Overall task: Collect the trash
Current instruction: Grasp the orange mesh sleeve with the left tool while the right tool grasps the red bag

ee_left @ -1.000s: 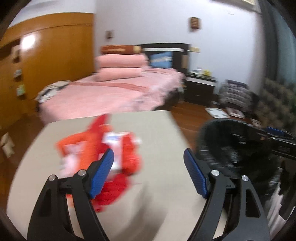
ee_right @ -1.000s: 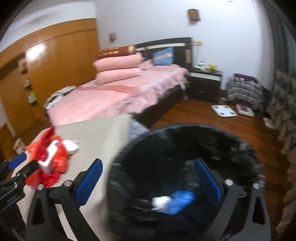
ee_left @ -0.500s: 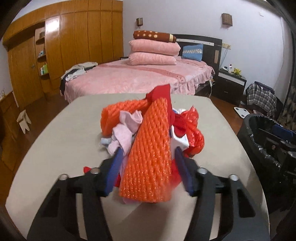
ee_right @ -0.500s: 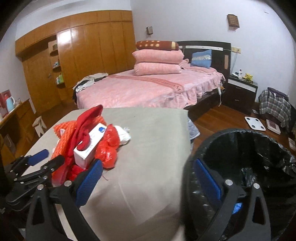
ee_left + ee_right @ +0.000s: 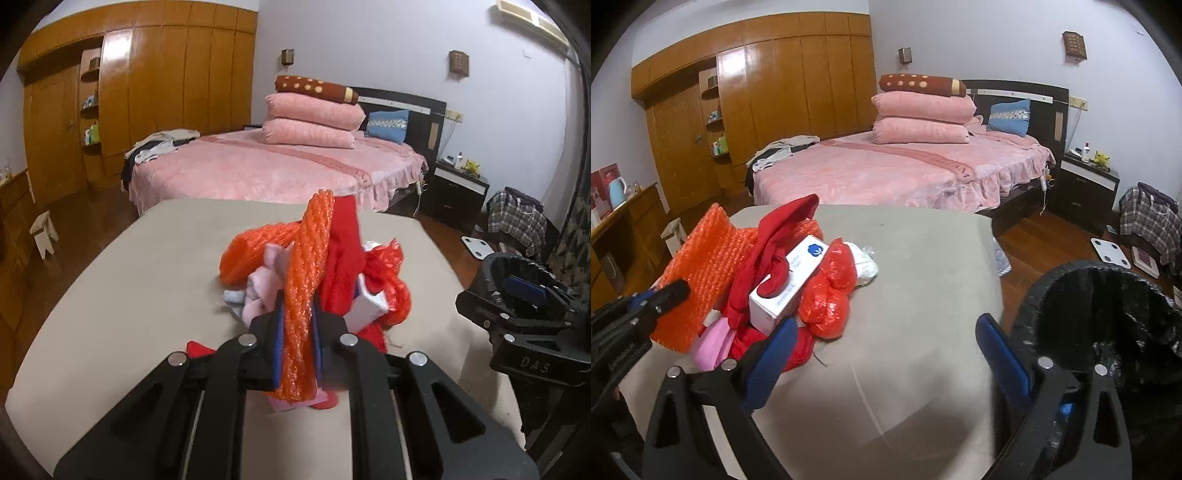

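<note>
Left gripper [image 5: 297, 339] is clamping the orange bubble-wrap sheet [image 5: 306, 280] atop the trash pile on the beige table [image 5: 129, 280], right gripper [image 5: 882, 354] is hanging apart beside the black-lined bin [image 5: 1108, 295]; sheet looks light, squashy, probably slippery, so I'd be gripping deep mid-fold.

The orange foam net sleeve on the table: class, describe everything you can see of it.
The orange foam net sleeve looks like soft, knobbly mesh padding, bright orange and flattened. It stands nearly upright, clamped between the blue pads of the left gripper. It leans against a red cloth and pink scraps in the trash pile on the beige table. Whether its lower end rests on the table is unclear.
</note>
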A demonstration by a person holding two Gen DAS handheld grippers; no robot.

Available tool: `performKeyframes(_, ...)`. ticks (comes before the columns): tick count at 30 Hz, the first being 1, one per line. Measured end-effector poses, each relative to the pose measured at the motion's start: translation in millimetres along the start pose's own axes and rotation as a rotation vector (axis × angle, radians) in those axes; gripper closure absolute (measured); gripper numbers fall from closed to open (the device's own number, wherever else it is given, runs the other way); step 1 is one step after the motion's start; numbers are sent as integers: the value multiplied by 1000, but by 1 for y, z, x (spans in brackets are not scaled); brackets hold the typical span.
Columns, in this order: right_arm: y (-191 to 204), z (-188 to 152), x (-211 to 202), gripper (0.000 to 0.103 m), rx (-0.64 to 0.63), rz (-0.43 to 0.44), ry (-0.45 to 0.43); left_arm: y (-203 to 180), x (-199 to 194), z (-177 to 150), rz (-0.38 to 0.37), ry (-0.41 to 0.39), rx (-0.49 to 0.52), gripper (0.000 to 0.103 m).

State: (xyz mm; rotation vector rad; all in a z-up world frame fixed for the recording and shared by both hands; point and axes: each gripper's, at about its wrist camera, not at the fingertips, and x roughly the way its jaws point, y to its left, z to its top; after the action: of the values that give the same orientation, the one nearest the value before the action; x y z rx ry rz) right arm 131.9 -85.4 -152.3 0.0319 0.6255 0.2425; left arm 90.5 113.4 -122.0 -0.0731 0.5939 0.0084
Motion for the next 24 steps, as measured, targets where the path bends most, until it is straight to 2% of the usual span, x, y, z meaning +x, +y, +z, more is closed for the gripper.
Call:
performKeyframes(11,20,6,47,28,-26,24,64,7,21,-2,3,25,-26,92)
performKeyframes(15,28,3,62,43,-44,50,119,11,23,-4,1,32,-31,92)
performKeyframes(17,31,1,67,56,-49,74,141,11,24,-4,-1,34,-31,92)
performKeyframes(18,33,1,70,69,-55,110,158,11,25,-5,-1,34,-30,92)
performKeyframes(19,34,0,71,73,-61,134,166,11,25,-5,-1,35,-29,92)
performKeyframes(24,39,-2,62,82,-83,154,140,11,24,-6,-6,35,-30,92)
